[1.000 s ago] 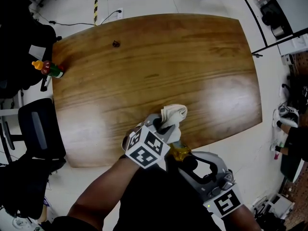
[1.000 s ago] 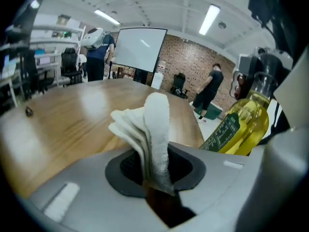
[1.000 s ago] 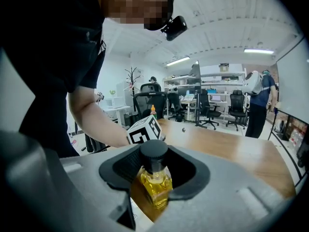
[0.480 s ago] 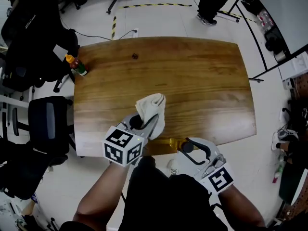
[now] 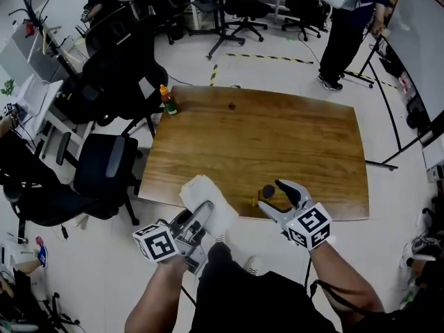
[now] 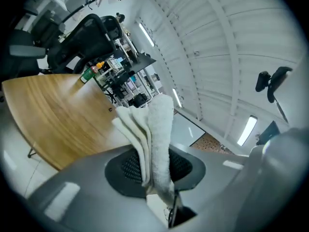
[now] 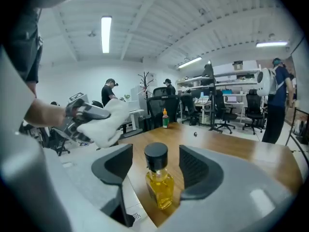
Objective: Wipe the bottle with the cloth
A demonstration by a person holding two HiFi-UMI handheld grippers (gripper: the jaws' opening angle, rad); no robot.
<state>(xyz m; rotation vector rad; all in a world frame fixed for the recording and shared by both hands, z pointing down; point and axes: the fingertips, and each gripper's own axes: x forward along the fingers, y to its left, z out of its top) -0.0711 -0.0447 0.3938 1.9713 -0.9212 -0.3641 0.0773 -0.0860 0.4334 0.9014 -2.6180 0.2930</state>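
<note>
Two grippers: we hold both at table's (image 5: 277, 137) near edge.
Left gripper (image 6: 157, 170): clamped on cloth (image 6: 157, 129).
Right gripper (image 7: 155, 161): jaws apart around bottle (image 7: 159, 185), not touching.

Your black-capped bottle (image 5: 266, 194) of yellow liquid stands upright at the 6 o'clock edge of the table (image 5: 277, 137); the folded white cloth (image 5: 208, 201) is held apart at 7 o'clock.

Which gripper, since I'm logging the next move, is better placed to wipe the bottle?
Left. The left gripper is shut on the cloth, near the bottle. The right gripper has its jaws open around the bottle standing on the table, so it could probably steady it, not wipe.
</note>
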